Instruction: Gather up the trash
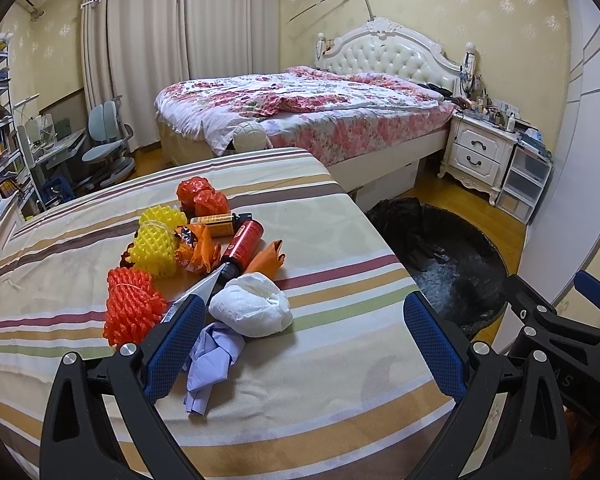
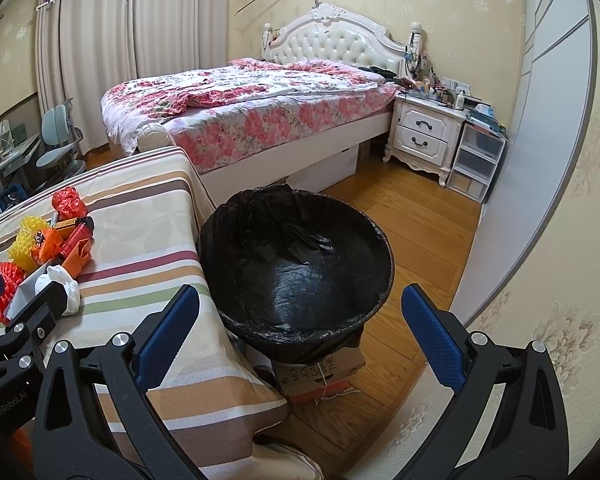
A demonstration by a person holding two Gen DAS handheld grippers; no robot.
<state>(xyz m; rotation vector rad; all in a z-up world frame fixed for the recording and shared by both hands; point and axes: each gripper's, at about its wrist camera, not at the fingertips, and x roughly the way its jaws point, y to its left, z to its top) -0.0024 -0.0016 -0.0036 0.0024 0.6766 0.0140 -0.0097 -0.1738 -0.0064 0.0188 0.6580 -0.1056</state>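
A pile of trash lies on the striped table (image 1: 340, 216): a white crumpled wad (image 1: 252, 308), a lilac crumpled cloth (image 1: 212, 356), an orange foam net (image 1: 130, 308), yellow foam nets (image 1: 156, 244), a red tube (image 1: 242, 246), orange wrappers (image 1: 200, 250) and a red plastic bag (image 1: 200, 196). My left gripper (image 1: 304, 344) is open and empty, just in front of the white wad. My right gripper (image 2: 300, 340) is open and empty, above the near rim of the black-lined trash bin (image 2: 296, 260). The pile also shows in the right wrist view (image 2: 48, 248).
The bin stands on a cardboard box (image 2: 320, 372) on the wood floor, right of the table. A floral bed (image 1: 300, 108), a white nightstand (image 1: 476, 152) and plastic drawers (image 1: 524, 184) are behind. A desk chair (image 1: 108, 140) and shelves are far left.
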